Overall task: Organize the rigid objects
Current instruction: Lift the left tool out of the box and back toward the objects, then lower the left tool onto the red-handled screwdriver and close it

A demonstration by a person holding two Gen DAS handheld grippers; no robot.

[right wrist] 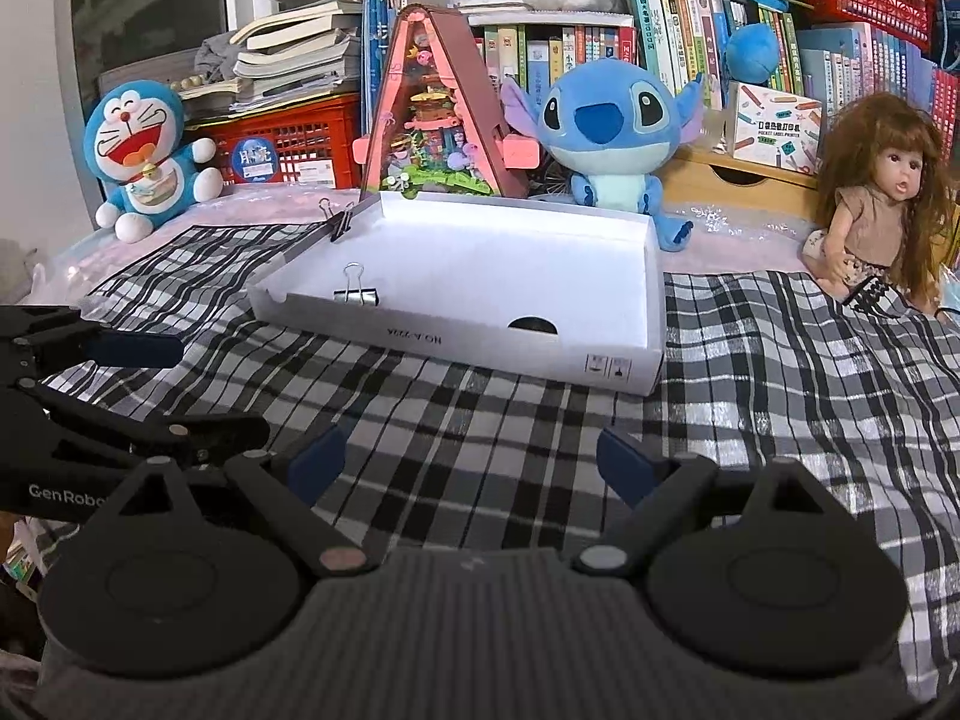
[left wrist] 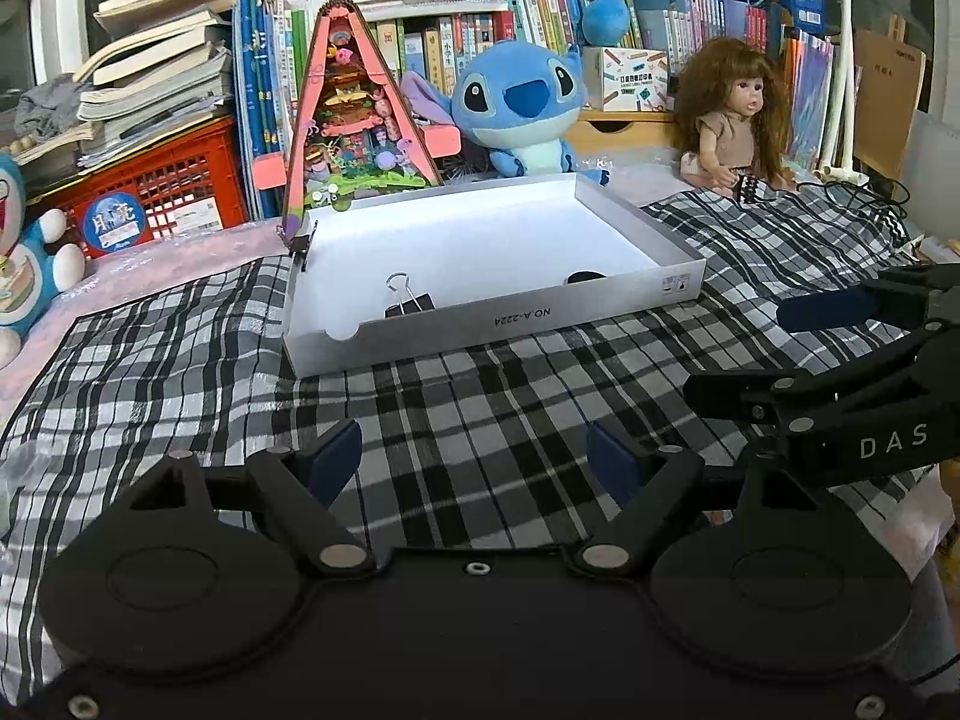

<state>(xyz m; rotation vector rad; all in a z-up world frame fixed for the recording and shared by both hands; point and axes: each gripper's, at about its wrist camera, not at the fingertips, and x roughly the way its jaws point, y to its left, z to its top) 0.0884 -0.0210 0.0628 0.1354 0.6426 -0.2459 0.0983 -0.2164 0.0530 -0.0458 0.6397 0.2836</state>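
A shallow white box [left wrist: 480, 324] [right wrist: 600, 369] lies on the checked cloth. A black binder clip [left wrist: 410, 302] [right wrist: 356, 294] stands inside near its front left. A second binder clip [left wrist: 300, 247] [right wrist: 338, 221] is clamped on the box's back left corner. A dark round object [left wrist: 585, 277] [right wrist: 533, 325] sits inside at the front right, mostly hidden by the wall. My left gripper [left wrist: 474, 456] is open and empty, in front of the box. My right gripper [right wrist: 474, 459] is open and empty, also in front of the box. Each gripper shows at the edge of the other's view.
Behind the box stand a pink triangular toy house [left wrist: 354, 114] [right wrist: 441, 114], a blue plush [left wrist: 519, 108] [right wrist: 618, 126] and a doll [left wrist: 738, 114] [right wrist: 882, 198]. A Doraemon plush [right wrist: 144, 150] sits at the left. Red crates, books and shelves fill the back.
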